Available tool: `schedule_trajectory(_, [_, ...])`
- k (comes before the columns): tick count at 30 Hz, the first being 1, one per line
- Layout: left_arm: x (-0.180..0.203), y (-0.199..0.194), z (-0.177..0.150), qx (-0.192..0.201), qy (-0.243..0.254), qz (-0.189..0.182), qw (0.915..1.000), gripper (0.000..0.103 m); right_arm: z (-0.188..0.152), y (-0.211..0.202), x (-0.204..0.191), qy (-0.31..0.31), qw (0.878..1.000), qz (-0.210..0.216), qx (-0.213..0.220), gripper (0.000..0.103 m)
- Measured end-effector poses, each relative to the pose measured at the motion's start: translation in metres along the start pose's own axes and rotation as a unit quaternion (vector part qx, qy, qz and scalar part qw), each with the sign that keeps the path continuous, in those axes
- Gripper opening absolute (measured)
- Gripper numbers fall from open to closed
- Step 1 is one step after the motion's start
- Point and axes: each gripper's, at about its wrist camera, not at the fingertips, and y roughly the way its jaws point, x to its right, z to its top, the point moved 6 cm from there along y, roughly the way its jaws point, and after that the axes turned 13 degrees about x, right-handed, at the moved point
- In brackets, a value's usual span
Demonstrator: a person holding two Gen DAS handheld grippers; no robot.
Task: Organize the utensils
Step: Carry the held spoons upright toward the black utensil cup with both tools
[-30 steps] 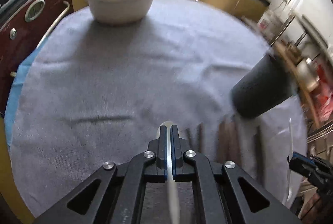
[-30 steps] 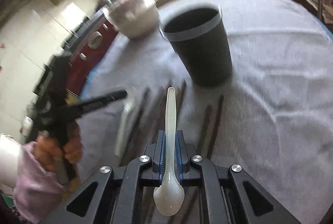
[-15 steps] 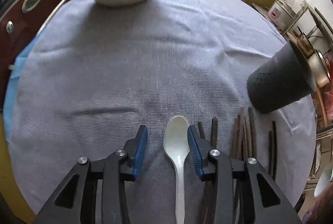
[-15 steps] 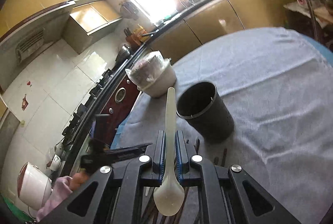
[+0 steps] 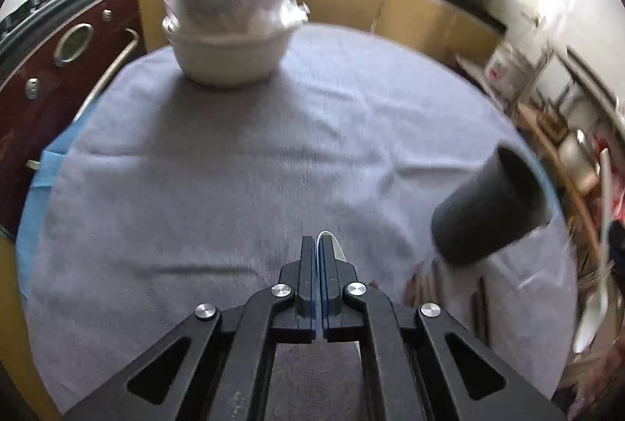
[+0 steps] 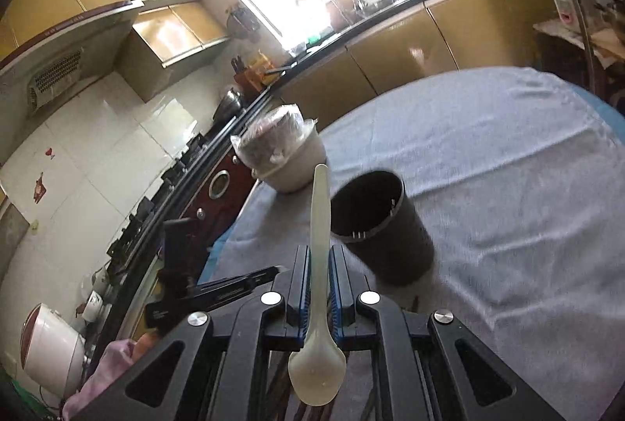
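Now | left claw (image 5: 320, 249) tilted down, closing on white spoon (image 5: 332, 245) | right claw (image 6: 320, 264) raised, clamping spoon handle (image 6: 319, 210)

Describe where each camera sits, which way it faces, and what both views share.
Left wrist: on the left gripper, angled down across the grey tablecloth; only its fingers show.
Right wrist: on the right gripper, shut on a white plastic spoon, facing the kitchen window; a pink sleeve shows.
Shared: black cylindrical holder, wrapped white bowl.

No legible text anywhere.
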Motion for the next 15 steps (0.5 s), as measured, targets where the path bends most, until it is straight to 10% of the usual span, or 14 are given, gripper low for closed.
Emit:
schedule_trajectory(6, [0.032, -0.042, 0.058, 0.124, -0.031, -0.027, 0.9914, 0.002, 0.038, 0.015, 0.002, -0.014, 0.997, -0.005, 0.076, 0.010])
schedule_trajectory(11, [0.069, -0.072, 0.109, 0.247, -0.055, -0.032, 0.9670, 0.002, 0.065, 0.029, 0.006, -0.033, 0.990, -0.023, 0.134, 0.010])
schedule_trajectory(15, [0.099, -0.050, 0.122, 0.282, -0.046, -0.024, 0.9580, 0.002, 0.071, 0.048, 0.012, -0.039, 0.987, -0.029, 0.155, 0.010])
